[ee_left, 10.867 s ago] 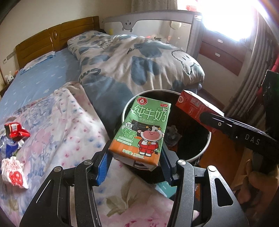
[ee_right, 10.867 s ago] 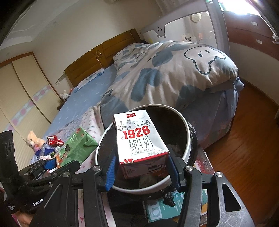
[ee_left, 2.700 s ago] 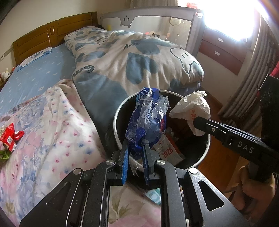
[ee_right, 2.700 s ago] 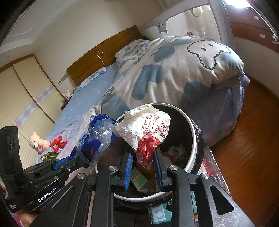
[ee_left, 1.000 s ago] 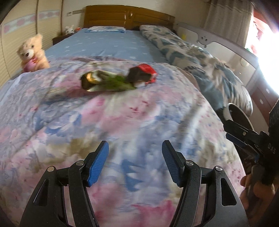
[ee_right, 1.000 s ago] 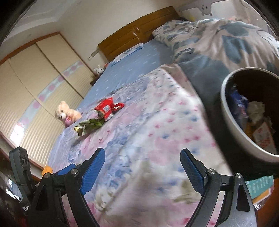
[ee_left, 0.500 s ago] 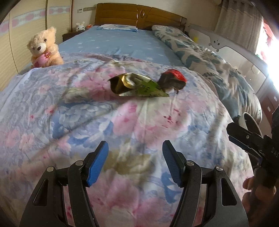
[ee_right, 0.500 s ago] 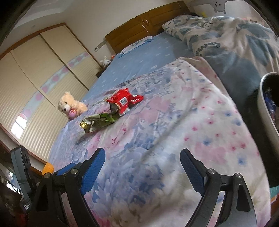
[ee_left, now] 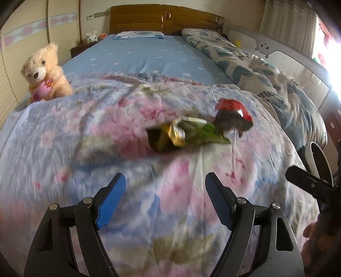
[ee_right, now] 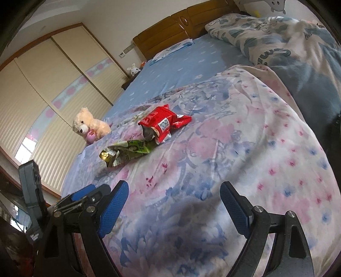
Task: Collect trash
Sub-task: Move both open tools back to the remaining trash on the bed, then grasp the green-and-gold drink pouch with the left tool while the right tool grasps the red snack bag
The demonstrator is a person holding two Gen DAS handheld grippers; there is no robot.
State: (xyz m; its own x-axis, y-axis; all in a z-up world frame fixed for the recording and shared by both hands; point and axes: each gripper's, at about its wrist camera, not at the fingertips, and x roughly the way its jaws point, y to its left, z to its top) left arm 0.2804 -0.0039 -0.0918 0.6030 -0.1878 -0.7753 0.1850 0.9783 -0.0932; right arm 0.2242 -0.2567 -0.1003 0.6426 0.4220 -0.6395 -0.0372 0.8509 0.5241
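A crumpled green snack wrapper (ee_left: 187, 136) lies on the floral quilt (ee_left: 106, 132), with a red wrapper (ee_left: 233, 115) touching its right end. My left gripper (ee_left: 165, 198) is open and empty, a short way in front of the green wrapper. In the right wrist view the red wrapper (ee_right: 164, 124) and the green wrapper (ee_right: 125, 153) lie ahead and to the left of my right gripper (ee_right: 174, 204), which is open and empty above the quilt (ee_right: 234, 153). The left gripper (ee_right: 85, 198) shows at that view's lower left.
A teddy bear (ee_left: 43, 74) sits at the quilt's left edge. A blue sheet (ee_left: 145, 57) and wooden headboard (ee_left: 166, 19) lie beyond. A cartoon duvet (ee_left: 255, 68) is piled on the right. The white rim of the trash bin (ee_left: 319, 157) shows at the right.
Both grippers have moved in closer to the two wrappers; these now look larger and nearer. The bin has slid out of the right wrist view.
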